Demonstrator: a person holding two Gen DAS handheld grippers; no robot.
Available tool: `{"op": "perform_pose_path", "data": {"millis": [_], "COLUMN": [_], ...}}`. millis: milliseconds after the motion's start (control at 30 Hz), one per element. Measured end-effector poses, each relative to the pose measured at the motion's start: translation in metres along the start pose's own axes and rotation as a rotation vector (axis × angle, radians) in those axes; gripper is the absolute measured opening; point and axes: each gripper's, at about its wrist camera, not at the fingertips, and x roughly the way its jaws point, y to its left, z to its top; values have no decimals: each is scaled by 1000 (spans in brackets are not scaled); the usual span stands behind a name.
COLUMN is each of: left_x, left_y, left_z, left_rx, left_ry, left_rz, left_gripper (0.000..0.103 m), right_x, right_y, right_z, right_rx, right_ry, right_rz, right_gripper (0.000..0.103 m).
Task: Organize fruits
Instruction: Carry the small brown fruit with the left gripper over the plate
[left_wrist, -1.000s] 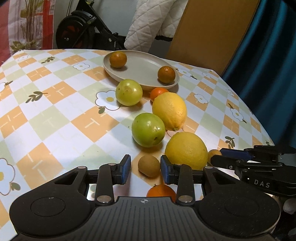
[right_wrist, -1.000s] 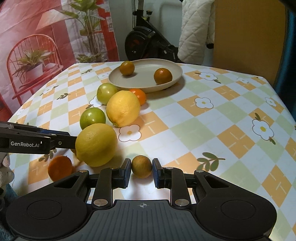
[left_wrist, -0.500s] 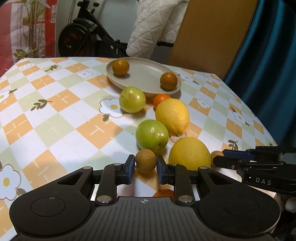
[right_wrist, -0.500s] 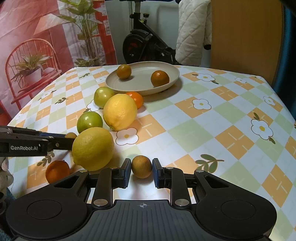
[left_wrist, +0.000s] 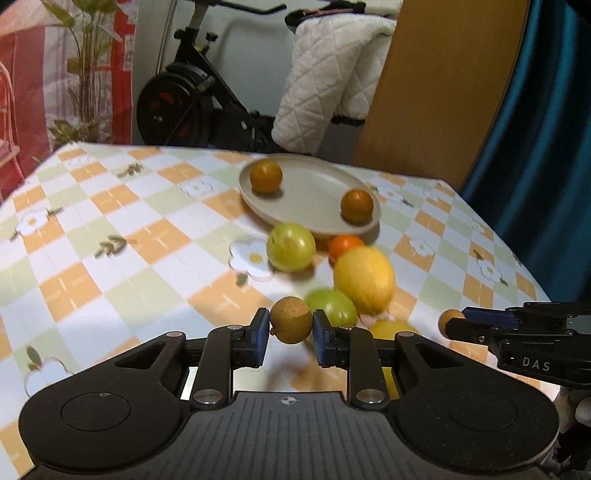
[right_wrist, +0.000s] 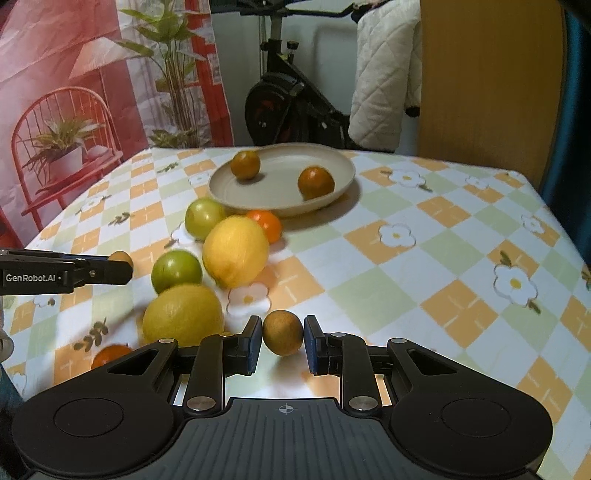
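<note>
My left gripper (left_wrist: 290, 328) is shut on a small brown fruit (left_wrist: 290, 320) and holds it above the table. My right gripper (right_wrist: 282, 338) is shut on a second small brown fruit (right_wrist: 283, 332), also lifted. A beige plate (left_wrist: 314, 190) at the back holds two dark oranges (left_wrist: 266, 176) (left_wrist: 357, 205). In front of it lie two green fruits (left_wrist: 291, 246) (left_wrist: 330, 303), a small orange (left_wrist: 345, 244), and two big lemons (left_wrist: 365, 278) (right_wrist: 183, 314). Another orange (right_wrist: 110, 353) lies near the front edge.
The checked tablecloth (right_wrist: 424, 258) covers the table; its right half is bare. An exercise bike (left_wrist: 192, 99), a quilted white cover (left_wrist: 332, 74), a wooden panel (left_wrist: 443, 92) and a teal curtain (left_wrist: 546, 129) stand behind the table.
My left gripper closed on the small brown fruit and lifted it off the table. My right gripper, shut on its brown fruit, has also risen. Both views now look more level.
</note>
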Motion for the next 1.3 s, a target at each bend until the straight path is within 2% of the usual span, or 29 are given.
{"op": "perform_pose_path", "data": {"millis": [567,800,967,1133,1300], "left_x": [-28,-27,-3,33,75], "left_y": [3,1,4,10,10], "left_z": [62,90,101,104,114], "left_rx": [25,33,28,8,24], "left_ry": [-165,-220,-176,-95,-37], "left_rz": [61,77,70,42,29], "left_gripper": [27,27,27,27,27], "right_x": [-15,-10,11,47,87], "right_y": [-3,-6,-11,-12,-19], "right_z": [79,114,124,122,129], "right_rx": [-59,-89,-88,-92,-40], "right_ry": [-174,-228,-200,-127,-61], "right_rz": [-3,-11,13,42,74], "right_gripper": [22,22,22,22,22]}}
